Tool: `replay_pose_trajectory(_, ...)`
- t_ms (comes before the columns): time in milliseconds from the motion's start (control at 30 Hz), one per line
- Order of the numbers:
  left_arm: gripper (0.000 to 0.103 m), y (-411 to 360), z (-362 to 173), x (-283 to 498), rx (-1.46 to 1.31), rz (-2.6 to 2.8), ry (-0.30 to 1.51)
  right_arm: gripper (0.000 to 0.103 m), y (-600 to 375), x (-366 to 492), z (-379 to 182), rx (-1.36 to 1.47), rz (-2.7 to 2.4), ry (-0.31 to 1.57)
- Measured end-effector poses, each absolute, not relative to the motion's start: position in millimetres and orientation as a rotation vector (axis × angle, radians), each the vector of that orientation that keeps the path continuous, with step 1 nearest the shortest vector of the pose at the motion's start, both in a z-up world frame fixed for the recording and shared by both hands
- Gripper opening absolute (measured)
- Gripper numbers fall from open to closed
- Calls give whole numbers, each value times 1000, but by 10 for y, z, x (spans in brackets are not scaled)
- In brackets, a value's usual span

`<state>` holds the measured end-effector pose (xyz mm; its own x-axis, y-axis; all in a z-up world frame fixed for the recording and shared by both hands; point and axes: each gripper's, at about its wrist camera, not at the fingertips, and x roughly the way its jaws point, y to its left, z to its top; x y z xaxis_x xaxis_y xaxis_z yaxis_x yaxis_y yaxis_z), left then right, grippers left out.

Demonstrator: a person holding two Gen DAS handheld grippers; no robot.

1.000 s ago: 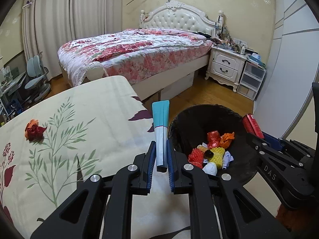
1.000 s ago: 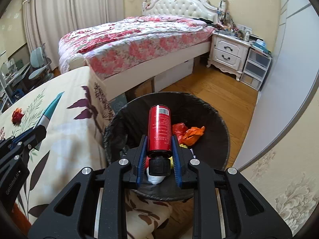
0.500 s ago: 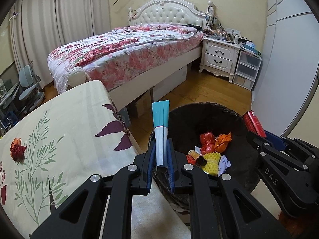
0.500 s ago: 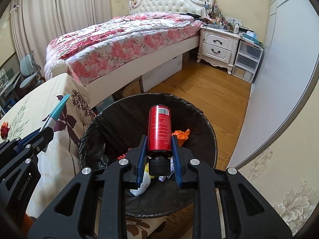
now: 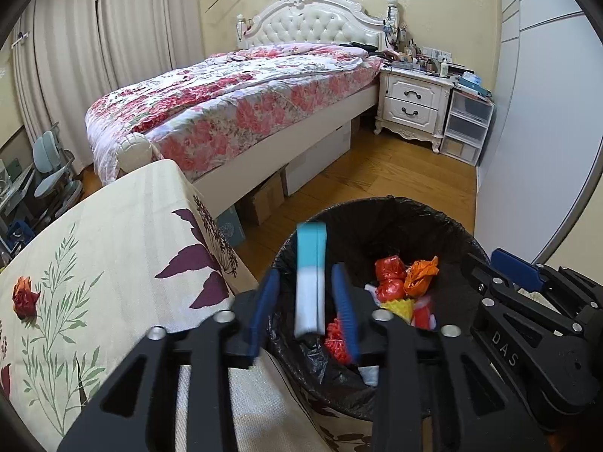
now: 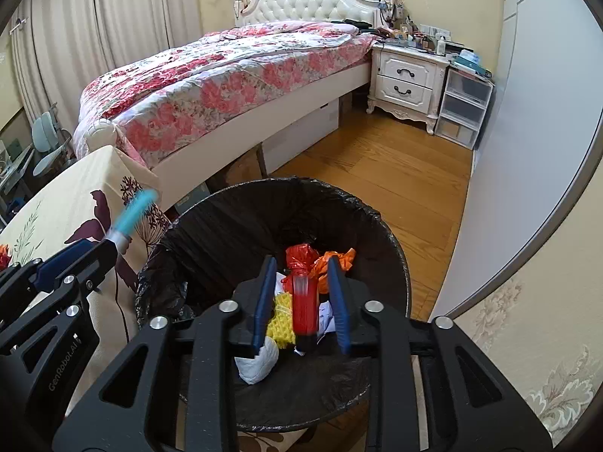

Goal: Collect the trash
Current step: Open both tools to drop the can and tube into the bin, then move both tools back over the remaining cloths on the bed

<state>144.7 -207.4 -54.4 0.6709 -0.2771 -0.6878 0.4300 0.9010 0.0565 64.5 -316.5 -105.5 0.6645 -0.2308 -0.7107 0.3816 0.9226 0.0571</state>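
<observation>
Bedroom with a wood floor (image 6: pixel 399 173) fills both views: a bed (image 5: pixel 241 105) under a pink floral quilt in the upper centre, a white nightstand (image 5: pixel 412 105) with 2 drawers to its right, curtains (image 5: pixel 94 41) at the upper left. At the lower left of the left wrist view lies a table under a cream cloth (image 5: pixel 113 248) printed with leaves and purple petals, with a crumpled red-orange scrap (image 5: pixel 24 297) near the frame's left edge.

Just right of the table stands a round bin lined with a black bag (image 5: pixel 380 226); inside it lie red and orange wrappers (image 5: pixel 407 275), a yellow foam net (image 6: pixel 280 320) and white paper.

In the left wrist view the left gripper (image 5: pixel 307 312) hangs over the bin's near-left rim. Its jaws have just been opening, and the blue pads stand clear of the teal-and-white tube (image 5: pixel 311 278), which shows blurred between them, upright.

In the right wrist view the right gripper (image 6: pixel 301 297) is over the middle of the bin. Its jaws have also just been opening; the red spray can (image 6: pixel 304 305) sits blurred in the gap, with space on both sides, above the trash.
</observation>
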Motion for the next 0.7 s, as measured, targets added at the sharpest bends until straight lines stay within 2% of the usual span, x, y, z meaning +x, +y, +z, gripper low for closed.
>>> replay_pose_trajectory(67,51,-2056,-535,1447,215,-397,730,38,-3167,648,-1059,207,-358,770)
replay_pose_trajectory(133,67,-2032,-525,1452,211,-386,726,41,-3170,645,-1060,206,-367,769)
replay_pose_trajectory(200,73,-1987,-507,1454,197,-373,721,52,-3166,634,-1053,202,-378,763)
replay_pose_trajectory(233,75,-1954,-493,1458,188,-366,721,54,-3163,628,-1049,199,-385,759)
replay_pose_trajectory(400,80,-1732,-416,1457,159,-319,713,68,-3114,612,-1029,187,-386,754)
replay_pose_trajectory(700,81,-990,-355,1447,102,-174,728,69,-2716,698,-975,156,-291,763)
